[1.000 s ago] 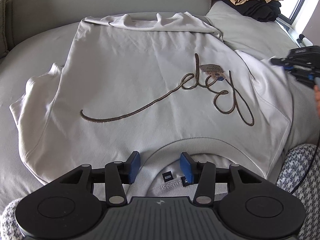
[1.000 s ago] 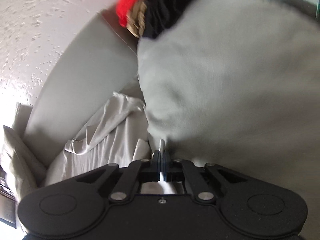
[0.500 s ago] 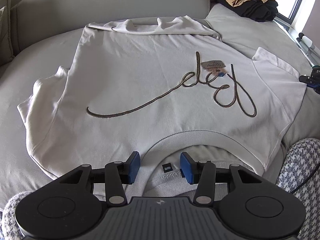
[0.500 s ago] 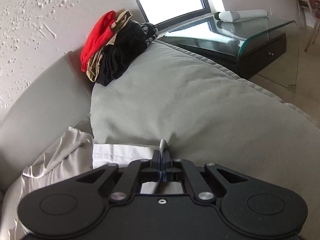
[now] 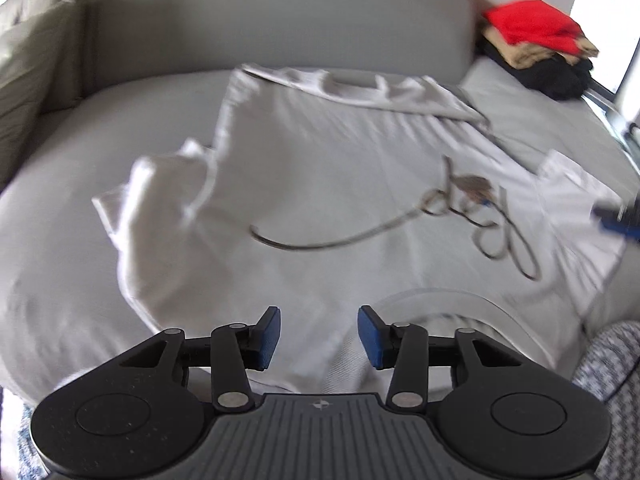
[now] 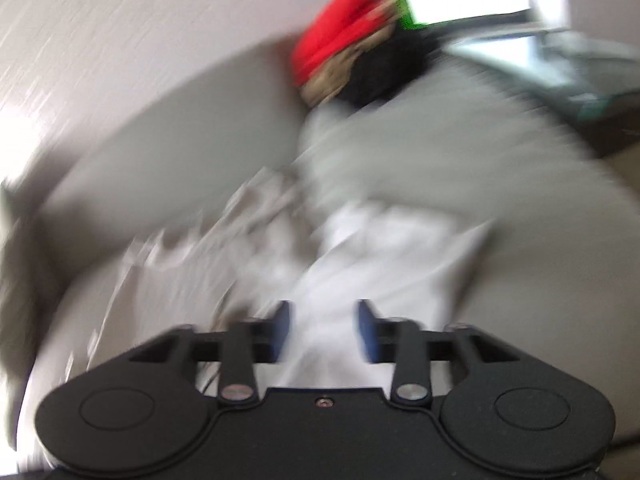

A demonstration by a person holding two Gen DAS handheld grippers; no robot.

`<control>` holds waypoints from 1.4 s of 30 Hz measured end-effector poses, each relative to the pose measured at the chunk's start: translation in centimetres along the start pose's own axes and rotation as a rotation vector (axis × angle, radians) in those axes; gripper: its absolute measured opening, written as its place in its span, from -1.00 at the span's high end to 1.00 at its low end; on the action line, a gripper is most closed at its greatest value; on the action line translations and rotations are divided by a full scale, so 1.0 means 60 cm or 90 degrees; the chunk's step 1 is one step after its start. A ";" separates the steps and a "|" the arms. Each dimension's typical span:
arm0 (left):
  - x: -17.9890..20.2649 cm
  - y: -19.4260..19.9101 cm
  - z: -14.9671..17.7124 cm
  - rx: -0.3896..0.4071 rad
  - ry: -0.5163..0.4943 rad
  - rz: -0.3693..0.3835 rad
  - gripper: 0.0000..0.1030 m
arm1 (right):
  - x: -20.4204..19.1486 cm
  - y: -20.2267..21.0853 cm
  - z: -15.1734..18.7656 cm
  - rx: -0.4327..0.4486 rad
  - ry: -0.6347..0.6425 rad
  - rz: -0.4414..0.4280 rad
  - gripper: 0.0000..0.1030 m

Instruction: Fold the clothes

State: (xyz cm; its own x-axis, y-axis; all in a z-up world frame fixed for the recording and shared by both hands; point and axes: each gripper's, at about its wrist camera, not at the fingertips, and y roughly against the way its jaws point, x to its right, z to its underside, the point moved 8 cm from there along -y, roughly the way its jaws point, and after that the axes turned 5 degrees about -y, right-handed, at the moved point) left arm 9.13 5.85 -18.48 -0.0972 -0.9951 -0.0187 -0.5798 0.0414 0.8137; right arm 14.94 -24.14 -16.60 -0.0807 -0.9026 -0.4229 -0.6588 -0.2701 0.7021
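A grey sofa point(image 5: 60, 280) with a curved backrest carries everything, under a pale textured wall point(image 6: 120, 40). The left gripper point(image 5: 319, 332) hovers with its blue pads parted and closing, nothing pressed between them, just over the collar of a white sweatshirt point(image 5: 320, 168) spread flat across the seat; the right gripper point(image 6: 324, 330) is opening its jaws over the sweatshirt's white sleeve point(image 6: 380, 256) near the seat's right edge, not gripping it. At the far right corner lies a pile of red, tan and black clothes point(image 5: 540, 52).
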 end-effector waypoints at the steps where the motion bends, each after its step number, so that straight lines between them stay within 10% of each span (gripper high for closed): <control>1: -0.006 -0.003 0.001 0.001 0.000 -0.010 0.27 | -0.011 -0.020 0.014 -0.033 0.012 -0.003 0.74; 7: -0.028 -0.025 0.020 -0.020 -0.010 -0.044 0.80 | 0.034 -0.074 0.039 -0.089 0.026 0.153 1.00; 13: -0.009 -0.010 0.051 -0.046 -0.080 -0.018 0.87 | 0.056 -0.040 0.039 -0.102 -0.011 0.193 1.00; 19: -0.084 0.039 0.049 0.020 0.039 0.038 0.61 | -0.036 0.005 0.055 -0.098 0.021 0.086 0.35; 28: -0.311 0.027 0.017 0.110 0.318 0.001 0.35 | -0.200 -0.018 0.111 -0.198 -0.076 -0.184 0.08; 42: -0.422 -0.141 -0.023 0.090 0.525 0.131 0.27 | -0.200 -0.087 0.143 -0.254 -0.213 -0.209 0.08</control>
State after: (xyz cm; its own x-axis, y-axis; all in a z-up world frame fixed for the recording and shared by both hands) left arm 17.61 30.55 -24.07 0.3757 -0.7116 0.5937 -0.7153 0.1847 0.6740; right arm 12.94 -9.02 -20.08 -0.1946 -0.6137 -0.7652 -0.3630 -0.6796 0.6374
